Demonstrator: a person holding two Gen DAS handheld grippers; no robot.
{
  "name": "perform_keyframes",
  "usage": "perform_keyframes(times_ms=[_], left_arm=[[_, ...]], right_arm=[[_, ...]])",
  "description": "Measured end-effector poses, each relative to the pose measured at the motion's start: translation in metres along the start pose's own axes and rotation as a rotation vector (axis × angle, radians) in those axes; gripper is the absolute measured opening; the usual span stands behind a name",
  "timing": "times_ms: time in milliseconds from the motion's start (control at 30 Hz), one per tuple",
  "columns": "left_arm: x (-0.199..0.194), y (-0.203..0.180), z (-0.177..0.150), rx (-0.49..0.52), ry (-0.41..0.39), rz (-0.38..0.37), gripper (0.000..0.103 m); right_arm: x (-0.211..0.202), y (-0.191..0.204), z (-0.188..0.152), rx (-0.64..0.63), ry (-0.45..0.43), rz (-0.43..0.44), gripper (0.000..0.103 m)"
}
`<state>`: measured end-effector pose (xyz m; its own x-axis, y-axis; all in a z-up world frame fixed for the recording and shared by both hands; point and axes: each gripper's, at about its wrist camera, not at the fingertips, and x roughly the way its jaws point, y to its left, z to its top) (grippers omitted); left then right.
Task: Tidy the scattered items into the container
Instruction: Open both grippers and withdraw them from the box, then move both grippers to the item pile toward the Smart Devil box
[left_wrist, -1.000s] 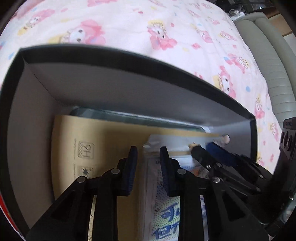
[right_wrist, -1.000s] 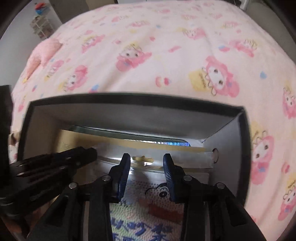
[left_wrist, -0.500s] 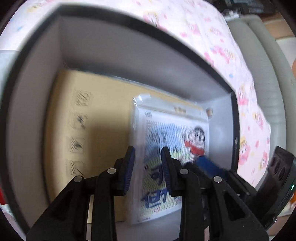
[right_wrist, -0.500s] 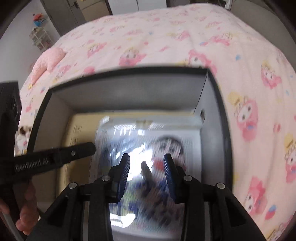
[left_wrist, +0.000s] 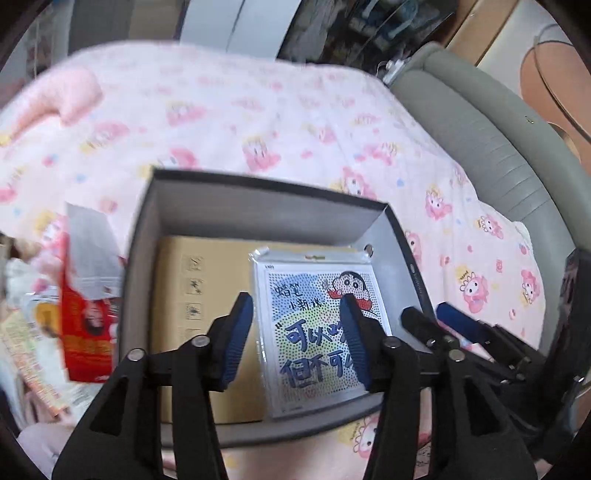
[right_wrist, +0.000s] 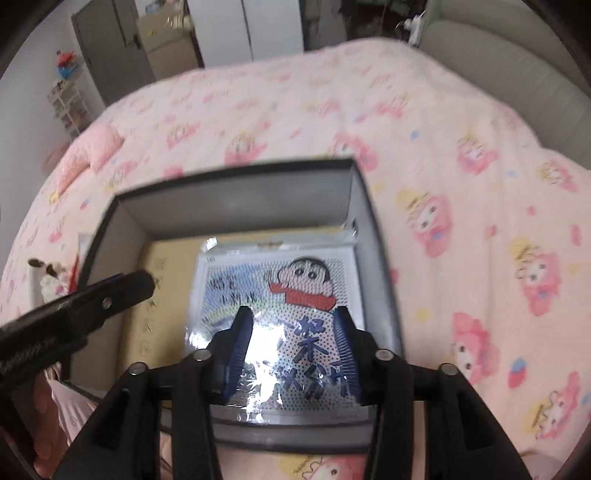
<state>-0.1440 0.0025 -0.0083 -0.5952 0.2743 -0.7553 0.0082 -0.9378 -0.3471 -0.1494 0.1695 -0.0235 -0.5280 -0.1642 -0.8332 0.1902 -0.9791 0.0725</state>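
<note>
Scattered packets (left_wrist: 86, 317) lie left of the box (left_wrist: 258, 206) on the bed (left_wrist: 295, 122), nearest the left gripper (left_wrist: 295, 332); both grippers' jaws are opening, empty, right gripper (right_wrist: 291, 350) over the boxed cartoon pack (right_wrist: 295, 288).

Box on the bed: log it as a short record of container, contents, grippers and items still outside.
container: dark open-topped box on pink cartoon-print bedspread
contents: flat tan cardboard carton; plastic-wrapped cartoon card lying on it, against the right wall
left gripper: opening, nothing between jaws
right gripper: opening, empty
outside: red packet, left of box
</note>
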Motion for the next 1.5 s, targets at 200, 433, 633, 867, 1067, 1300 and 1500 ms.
perform_keyframes(times_ms=[200, 433, 633, 867, 1067, 1300, 1500], left_arm=[[-0.077, 0.003, -0.028, 0.046, -0.119, -0.019, 0.059], [-0.115, -0.003, -0.058, 0.125, -0.113, -0.035, 0.059], [-0.115, 0.000, -0.075, 0.156, -0.088, -0.030, 0.059], [-0.134, 0.045, -0.085, 0.080, -0.109, 0.017, 0.059], [-0.164, 0.122, -0.096, -0.038, -0.148, 0.106, 0.058], [-0.202, 0.256, -0.119, -0.315, -0.224, 0.202, 0.060], [-0.199, 0.365, -0.151, -0.568, -0.234, 0.314, 0.066]], right_arm=[[-0.067, 0.016, -0.010, 0.030, -0.144, -0.006, 0.053], [-0.105, 0.033, -0.038, 0.011, -0.198, -0.007, 0.053], [-0.105, 0.037, -0.059, 0.005, -0.171, 0.012, 0.053], [-0.104, 0.079, -0.066, -0.094, -0.160, 0.049, 0.050], [-0.095, 0.155, -0.066, -0.237, -0.133, 0.139, 0.044], [-0.056, 0.287, -0.066, -0.401, 0.027, 0.376, 0.041], [-0.013, 0.378, -0.085, -0.423, 0.162, 0.557, 0.043]])
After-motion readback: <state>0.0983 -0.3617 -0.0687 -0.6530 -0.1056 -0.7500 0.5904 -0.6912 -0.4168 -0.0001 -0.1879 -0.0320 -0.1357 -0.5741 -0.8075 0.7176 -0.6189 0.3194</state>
